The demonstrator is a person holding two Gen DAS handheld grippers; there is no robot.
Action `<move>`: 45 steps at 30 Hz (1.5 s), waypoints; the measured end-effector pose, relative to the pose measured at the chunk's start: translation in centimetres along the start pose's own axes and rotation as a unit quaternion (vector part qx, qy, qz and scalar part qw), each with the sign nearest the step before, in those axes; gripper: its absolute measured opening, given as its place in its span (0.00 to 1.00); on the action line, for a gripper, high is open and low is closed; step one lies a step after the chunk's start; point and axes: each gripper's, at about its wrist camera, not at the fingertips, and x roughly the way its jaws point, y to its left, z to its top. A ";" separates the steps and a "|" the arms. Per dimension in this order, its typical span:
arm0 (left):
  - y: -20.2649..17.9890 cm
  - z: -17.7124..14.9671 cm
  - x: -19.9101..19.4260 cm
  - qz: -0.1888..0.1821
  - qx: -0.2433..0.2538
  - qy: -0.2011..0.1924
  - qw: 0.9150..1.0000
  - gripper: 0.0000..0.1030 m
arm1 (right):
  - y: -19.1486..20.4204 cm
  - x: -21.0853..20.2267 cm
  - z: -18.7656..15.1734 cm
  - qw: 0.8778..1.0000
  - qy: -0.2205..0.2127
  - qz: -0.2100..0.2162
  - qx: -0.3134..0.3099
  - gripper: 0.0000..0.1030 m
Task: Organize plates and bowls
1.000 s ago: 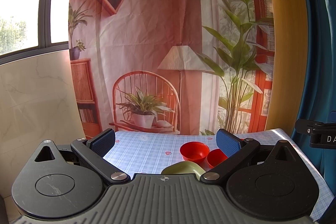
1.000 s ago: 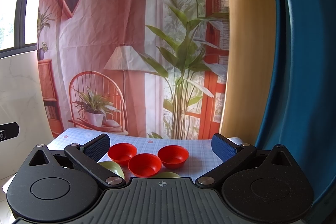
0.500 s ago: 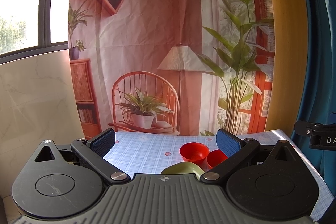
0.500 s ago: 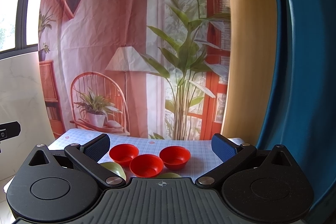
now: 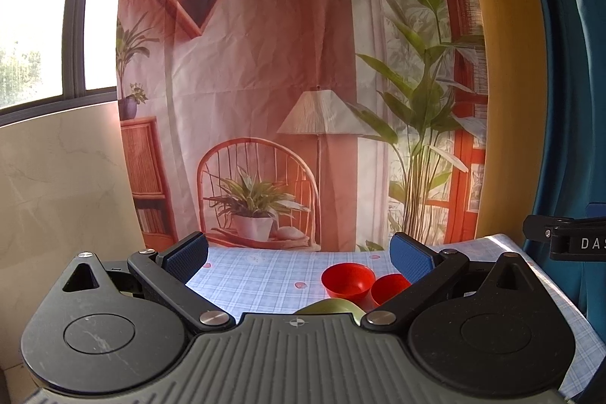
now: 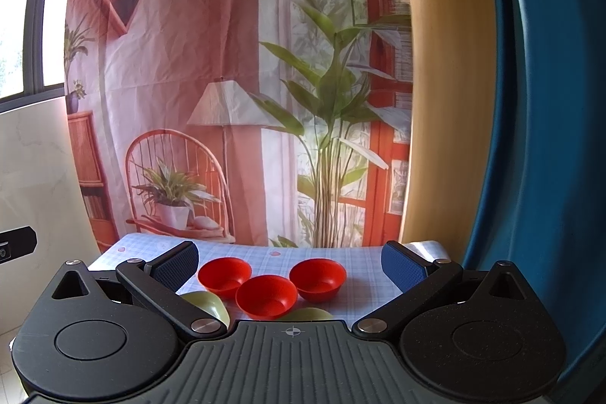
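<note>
Three red bowls stand on the checked tablecloth in the right wrist view: left, middle, right. Two pale green dishes sit nearer, one at the left and one partly hidden under the gripper body. My right gripper is open and empty, held above and behind the bowls. In the left wrist view two red bowls and a green dish show. My left gripper is open and empty, to the left of them.
A printed fabric backdrop hangs behind the table's far edge. A marble wall and a window are at the left. A blue curtain and a wooden post stand at the right. The right gripper's edge shows in the left wrist view.
The right gripper has drifted slightly, so the bowls sit a little more to the right in its view. The left gripper has hardly moved.
</note>
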 end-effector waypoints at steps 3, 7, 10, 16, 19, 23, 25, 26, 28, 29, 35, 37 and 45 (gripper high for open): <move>0.1 -0.3 0.7 0.003 -0.012 -0.005 1.000 1.00 | -0.3 0.7 -0.4 1.000 -0.003 0.006 0.012 1.00; -0.1 -1.0 2.8 0.023 -0.013 -0.004 1.000 1.00 | -0.4 2.0 -1.2 0.999 -0.030 0.017 0.018 1.00; -0.6 -1.9 4.7 0.050 0.004 -0.008 0.999 1.00 | -0.1 3.7 -1.9 0.999 -0.039 0.014 0.012 1.00; -0.6 -4.3 9.5 0.048 0.006 0.043 0.998 0.96 | -0.7 8.3 -4.7 0.997 -0.017 0.035 0.070 1.00; -0.6 -6.1 12.0 0.050 0.007 0.074 0.996 0.93 | -0.6 10.6 -6.5 0.998 0.008 0.028 0.060 1.00; 0.4 -9.0 14.2 0.048 -0.024 0.099 0.994 0.92 | -0.2 13.0 -9.4 0.998 0.044 0.008 0.054 1.00; 0.8 -10.4 14.9 0.043 -0.035 0.121 0.991 0.92 | -0.1 13.7 -10.6 0.997 0.061 0.001 0.050 1.00; 0.8 -11.0 15.3 0.040 -0.035 0.133 0.990 0.92 | 0.2 14.1 -11.5 0.997 0.068 -0.003 0.041 1.00; 0.8 -12.2 15.8 0.036 -0.034 0.152 0.987 0.92 | 0.5 14.3 -12.7 0.997 0.072 -0.003 0.029 1.00; 0.8 -12.6 16.1 0.033 -0.035 0.159 0.986 0.92 | 0.6 14.4 -13.2 0.997 0.073 -0.002 0.025 1.00; -0.2 -14.5 17.1 -0.007 -0.026 0.181 0.983 0.91 | 0.3 14.8 -14.9 0.995 0.095 0.019 0.021 1.00; -0.7 -14.8 17.6 -0.020 -0.019 0.189 0.982 0.88 | 0.2 15.2 -15.3 0.994 0.105 0.023 0.020 0.97; -1.4 -15.9 18.7 -0.042 -0.011 0.213 0.976 0.82 | 0.1 16.0 -16.2 0.991 0.127 0.031 0.019 0.81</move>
